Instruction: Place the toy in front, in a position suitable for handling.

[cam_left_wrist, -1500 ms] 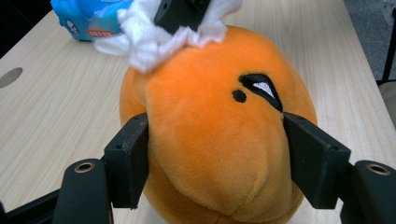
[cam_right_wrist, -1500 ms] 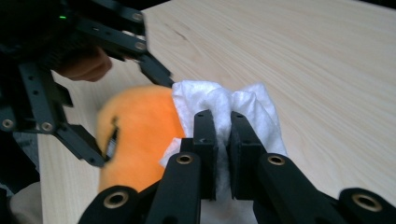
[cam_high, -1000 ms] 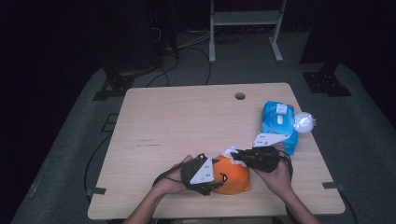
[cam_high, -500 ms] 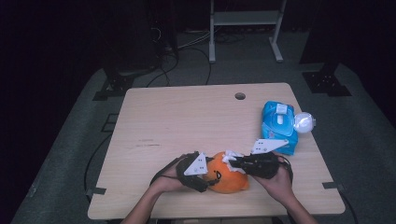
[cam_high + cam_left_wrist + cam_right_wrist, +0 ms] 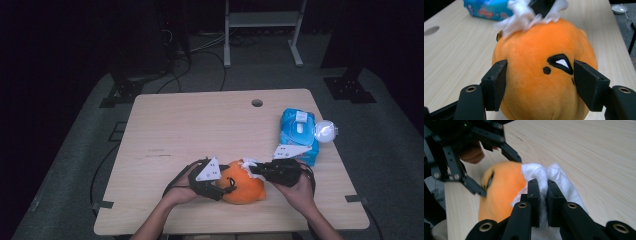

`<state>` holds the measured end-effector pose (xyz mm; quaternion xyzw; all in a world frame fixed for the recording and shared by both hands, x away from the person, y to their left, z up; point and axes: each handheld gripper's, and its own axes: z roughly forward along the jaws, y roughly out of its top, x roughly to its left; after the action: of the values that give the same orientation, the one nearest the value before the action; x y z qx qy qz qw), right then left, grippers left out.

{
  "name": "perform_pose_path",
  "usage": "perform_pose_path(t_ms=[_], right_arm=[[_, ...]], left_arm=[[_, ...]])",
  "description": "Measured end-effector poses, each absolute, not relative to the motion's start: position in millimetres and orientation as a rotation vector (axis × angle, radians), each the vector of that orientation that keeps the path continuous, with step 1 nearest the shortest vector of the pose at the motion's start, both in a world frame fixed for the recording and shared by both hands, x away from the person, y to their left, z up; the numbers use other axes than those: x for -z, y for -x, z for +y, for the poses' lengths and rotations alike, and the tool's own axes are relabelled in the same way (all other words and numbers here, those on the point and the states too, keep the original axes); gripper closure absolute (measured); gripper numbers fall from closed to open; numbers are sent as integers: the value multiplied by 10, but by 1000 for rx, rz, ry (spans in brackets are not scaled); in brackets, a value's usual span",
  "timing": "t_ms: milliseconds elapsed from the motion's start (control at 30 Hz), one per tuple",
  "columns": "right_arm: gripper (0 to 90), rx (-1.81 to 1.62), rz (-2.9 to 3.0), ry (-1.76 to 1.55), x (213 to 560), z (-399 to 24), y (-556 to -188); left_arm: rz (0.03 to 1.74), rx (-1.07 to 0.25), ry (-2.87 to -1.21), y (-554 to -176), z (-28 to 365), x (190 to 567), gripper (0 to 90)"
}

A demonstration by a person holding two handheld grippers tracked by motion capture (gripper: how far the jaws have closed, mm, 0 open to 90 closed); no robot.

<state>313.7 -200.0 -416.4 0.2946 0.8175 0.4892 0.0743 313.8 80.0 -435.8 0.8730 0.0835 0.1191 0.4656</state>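
An orange plush toy [image 5: 245, 188] with a black-and-white eye [image 5: 560, 63] lies near the table's front edge. My left gripper [image 5: 227, 186] has it from the left. Its jaws have just been closing with the toy between them, and both pads [image 5: 497, 82] press into its sides. My right gripper [image 5: 252, 170] comes in from the right, shut on a crumpled white wipe [image 5: 536, 172]. The wipe [image 5: 524, 15] rests against the top of the plush toy [image 5: 504, 187].
A blue pack of wipes [image 5: 298, 132] lies at the right edge of the wooden table [image 5: 200, 130], with a white round object [image 5: 325, 131] beside it. A cable hole [image 5: 257, 103] sits at the back. A metal stand [image 5: 260, 20] is on the floor beyond.
The left jaws have drawn in on the plush toy. The wipe in the right gripper has shifted slightly over the toy's top. Both hands have stayed nearly in place.
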Motion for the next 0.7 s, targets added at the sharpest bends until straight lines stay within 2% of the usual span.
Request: perform_pose_path(t_ms=[267,400,500,600,700], right_arm=[[820,-1494,2497,-843,4156,-2020,-3015],[820,-1464,2512,-786,4135,-1889,-2990],[820,-1479,2498,-807,4150,-1870,-3057],[820,-1502,2486,-797,4135,-1834,-3075],[821,-1484,2477,-816,4141,-1874,-3093]], left_arm=[[300,-249,-2124,-3243,922,4416,319],[269,-276,-2111,-3233,914,4351,213],[223,-283,-2063,-3185,876,4267,206],[184,-314,-2116,-3145,781,4308,277],[258,-278,-2104,-3211,825,4340,327]])
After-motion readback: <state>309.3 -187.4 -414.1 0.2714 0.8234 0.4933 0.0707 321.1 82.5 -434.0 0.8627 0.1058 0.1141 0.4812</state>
